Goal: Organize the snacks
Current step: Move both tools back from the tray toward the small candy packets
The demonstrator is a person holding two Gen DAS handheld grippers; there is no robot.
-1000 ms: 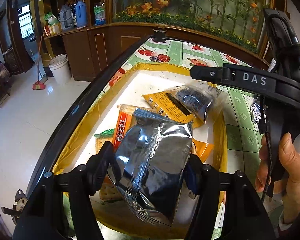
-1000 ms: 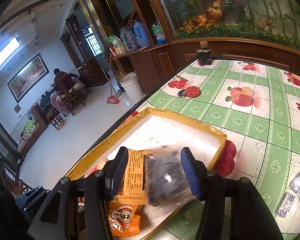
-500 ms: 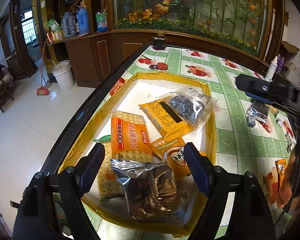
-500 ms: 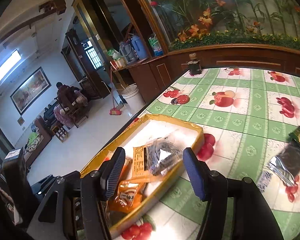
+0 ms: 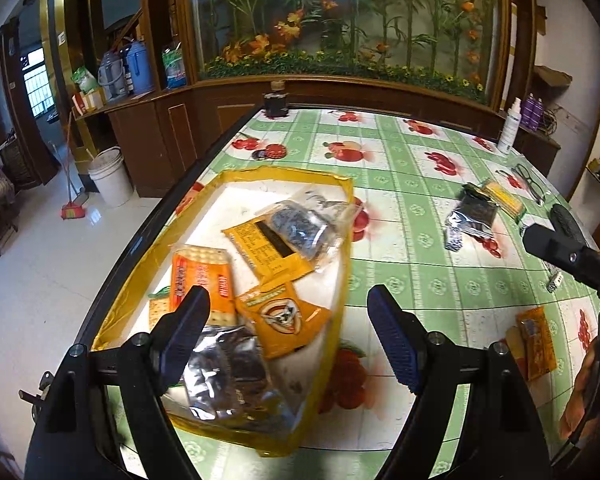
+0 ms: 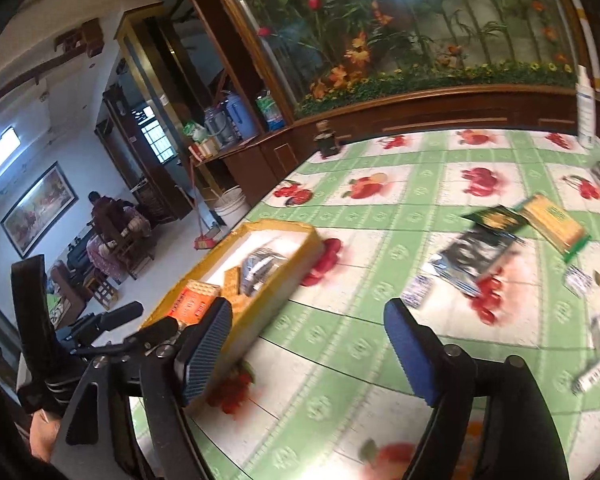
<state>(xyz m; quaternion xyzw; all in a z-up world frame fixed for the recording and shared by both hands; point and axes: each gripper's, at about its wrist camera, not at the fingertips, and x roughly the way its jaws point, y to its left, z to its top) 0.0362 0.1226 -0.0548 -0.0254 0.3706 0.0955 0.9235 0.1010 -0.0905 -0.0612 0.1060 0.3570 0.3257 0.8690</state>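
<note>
A shallow yellow-rimmed tray (image 5: 342, 216) at the table's left edge holds several snack packs: a silver foil bag (image 5: 228, 372) at its near end, an orange cracker pack (image 5: 200, 280), an orange pouch (image 5: 286, 318) and a clear bag of dark snacks (image 5: 300, 228). My left gripper (image 5: 288, 332) is open and empty above the tray's near right corner. My right gripper (image 6: 310, 350) is open and empty over the tablecloth, right of the tray (image 6: 292, 268). Loose on the cloth lie a dark foil pack (image 6: 476, 252), a yellow pack (image 6: 552, 220) and an orange packet (image 5: 536, 340).
The table has a green checked fruit-print cloth (image 5: 400, 184) and a dark left edge (image 5: 148, 236). A dark jar (image 5: 276, 104) and a white spray bottle (image 5: 510, 126) stand at the far side. Glasses (image 5: 528, 182) and small sachets (image 6: 578, 282) lie at the right.
My left gripper opened and dropped the silver foil bag into the tray, then drew back rightward. My right gripper let go of the clear bag in the tray and swung right over the cloth.
</note>
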